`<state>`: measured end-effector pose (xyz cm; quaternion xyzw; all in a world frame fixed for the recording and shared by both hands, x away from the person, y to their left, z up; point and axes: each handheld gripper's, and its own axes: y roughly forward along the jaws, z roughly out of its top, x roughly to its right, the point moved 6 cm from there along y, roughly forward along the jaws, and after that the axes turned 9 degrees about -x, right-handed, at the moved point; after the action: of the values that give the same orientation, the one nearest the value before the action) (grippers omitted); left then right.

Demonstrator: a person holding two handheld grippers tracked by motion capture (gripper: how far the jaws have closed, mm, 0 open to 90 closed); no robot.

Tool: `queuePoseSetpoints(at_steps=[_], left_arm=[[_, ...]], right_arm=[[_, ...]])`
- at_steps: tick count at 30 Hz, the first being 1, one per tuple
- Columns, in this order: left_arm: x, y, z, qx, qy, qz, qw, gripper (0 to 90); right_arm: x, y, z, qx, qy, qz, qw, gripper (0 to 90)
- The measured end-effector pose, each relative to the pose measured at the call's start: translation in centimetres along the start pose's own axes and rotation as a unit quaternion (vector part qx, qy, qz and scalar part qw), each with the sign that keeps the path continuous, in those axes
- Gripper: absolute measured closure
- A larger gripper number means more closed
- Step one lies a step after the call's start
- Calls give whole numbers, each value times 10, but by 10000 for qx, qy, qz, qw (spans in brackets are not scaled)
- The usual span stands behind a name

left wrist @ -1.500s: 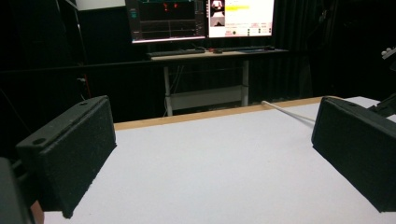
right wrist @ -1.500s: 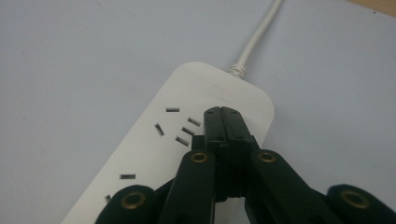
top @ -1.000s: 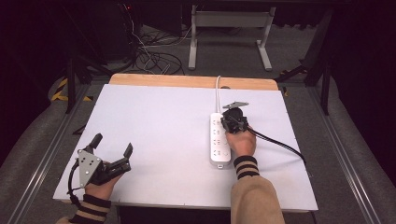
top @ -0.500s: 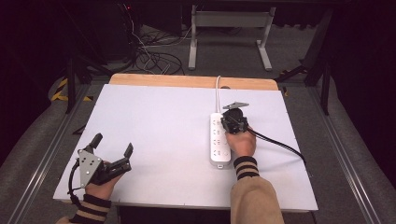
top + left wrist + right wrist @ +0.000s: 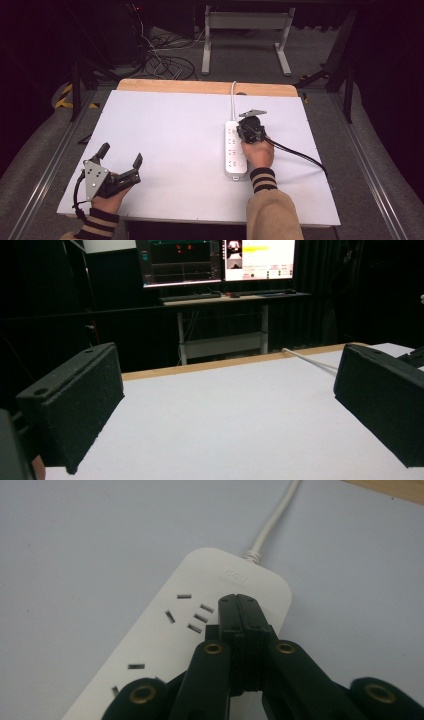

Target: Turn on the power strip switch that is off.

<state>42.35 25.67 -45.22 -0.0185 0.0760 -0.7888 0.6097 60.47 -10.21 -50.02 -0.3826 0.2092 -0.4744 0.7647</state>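
The long white plastic power strip lies flat on the white desk, right of the middle. The right hand-held gripper is closed with nothing in it, its tips right over the far sockets, likely to press there. The left hand-held gripper rests open, well apart, near the desk's front-left corner.

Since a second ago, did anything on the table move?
No, nothing visibly changed. The right gripper hovers with its fingers pressed together over the far end of the white power strip, and the left gripper rests open near the table's front left corner, holding nothing. The strip and its white cord lie where they were.
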Motion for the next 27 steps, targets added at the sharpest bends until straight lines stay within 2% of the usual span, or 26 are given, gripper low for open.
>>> queuePoseSetpoints(at_steps=[18,27], left_arm=[[1,1,0,-2,4,-18,10000,1],[1,2,0,-13,0,-31,10000,3]], right_arm=[[0,0,0,24,35,40,10000,900],[1,-1,1,-72,23,92,9999,900]])
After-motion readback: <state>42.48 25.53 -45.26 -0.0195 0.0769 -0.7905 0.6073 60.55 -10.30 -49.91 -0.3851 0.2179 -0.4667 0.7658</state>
